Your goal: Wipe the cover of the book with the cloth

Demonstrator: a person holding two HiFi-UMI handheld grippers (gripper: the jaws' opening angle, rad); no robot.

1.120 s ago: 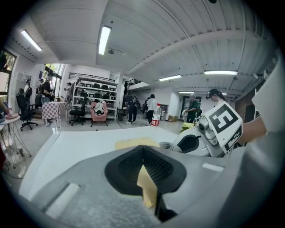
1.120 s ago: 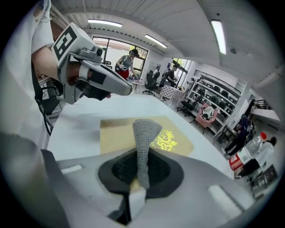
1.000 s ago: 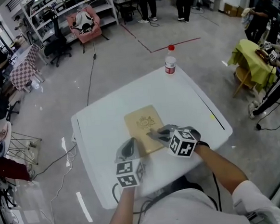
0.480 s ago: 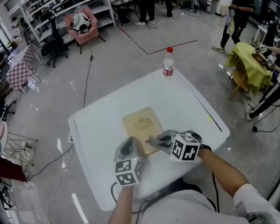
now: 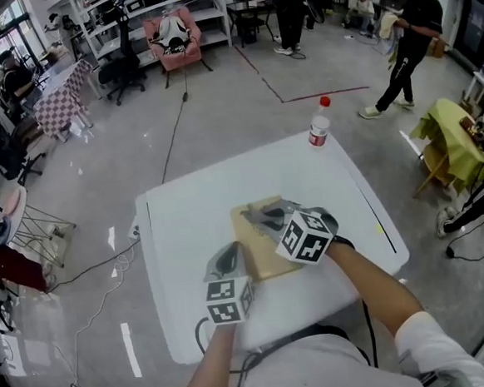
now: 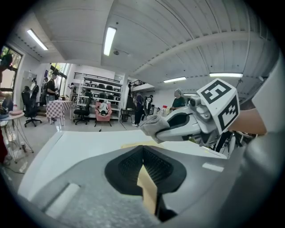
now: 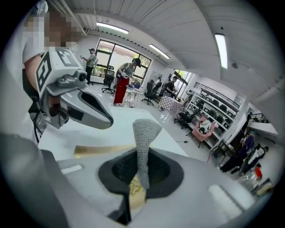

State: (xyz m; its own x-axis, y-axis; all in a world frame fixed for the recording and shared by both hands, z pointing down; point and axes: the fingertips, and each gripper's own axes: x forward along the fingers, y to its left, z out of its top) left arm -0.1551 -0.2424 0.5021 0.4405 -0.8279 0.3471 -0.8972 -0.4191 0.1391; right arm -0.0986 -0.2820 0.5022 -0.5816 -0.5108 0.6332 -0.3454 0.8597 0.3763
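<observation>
Cloth over the book, ready to rub

The right gripper (image 7: 141, 164) has its fingers squeezed tight on the grey cloth (image 7: 144, 133). The left gripper (image 6: 143, 156) has its fingers closed on nothing, at the lower left corner of the book (image 5: 260, 258). Rub flat in long lines and stop at the book's edges. The white bench (image 5: 186, 226) has room, and the bottle (image 5: 319, 129) stands far off at the upper right.

At the table (image 5: 186, 226) you have one book (image 5: 259, 250), one cloth (image 5: 267, 215) and one bottle (image 5: 319, 129). You hold two grippers over it: the left gripper (image 5: 227, 255) and the right gripper (image 5: 261, 219). Beyond the table's far edge you can count one pink armchair (image 5: 174, 37). To the table's right there is one yellow-draped stand (image 5: 450, 134). The people farther off are too small to count surely.
</observation>
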